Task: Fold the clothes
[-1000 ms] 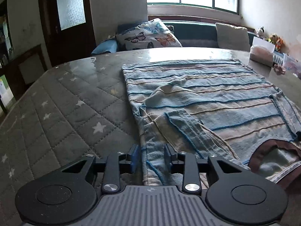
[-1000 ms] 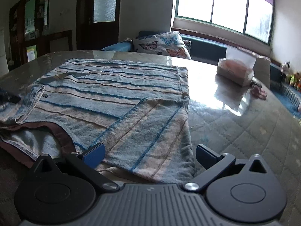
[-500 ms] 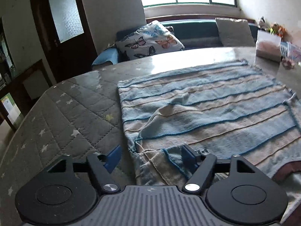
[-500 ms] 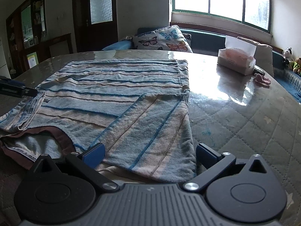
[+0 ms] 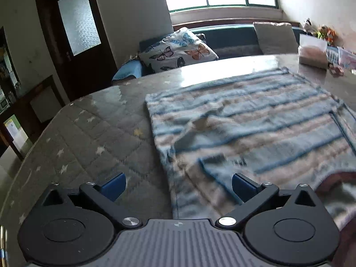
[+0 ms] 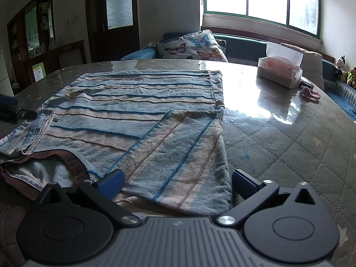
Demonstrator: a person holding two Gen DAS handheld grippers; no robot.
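Note:
A blue and beige striped shirt (image 5: 255, 120) lies flat on the quilted table, both sleeves folded inward over the body, its brown collar toward me. It also shows in the right wrist view (image 6: 142, 115). My left gripper (image 5: 178, 185) is open and empty above the shirt's near left edge, by the folded left sleeve (image 5: 213, 169). My right gripper (image 6: 176, 183) is open and empty, just above the near end of the folded right sleeve (image 6: 182, 155). The left gripper's tip (image 6: 10, 109) shows at the left of the right wrist view.
The grey star-quilted table (image 5: 84, 138) carries a tissue box (image 6: 279, 71) and a small pink thing (image 6: 310, 93) at the far right. A sofa with a butterfly cushion (image 5: 178, 49) stands behind the table. A dark door (image 5: 75, 31) is at the back left.
My left gripper was shut on the left sleeve edge, then opened wide and let it go. It pulled back and up. The right gripper stayed open and nearly still.

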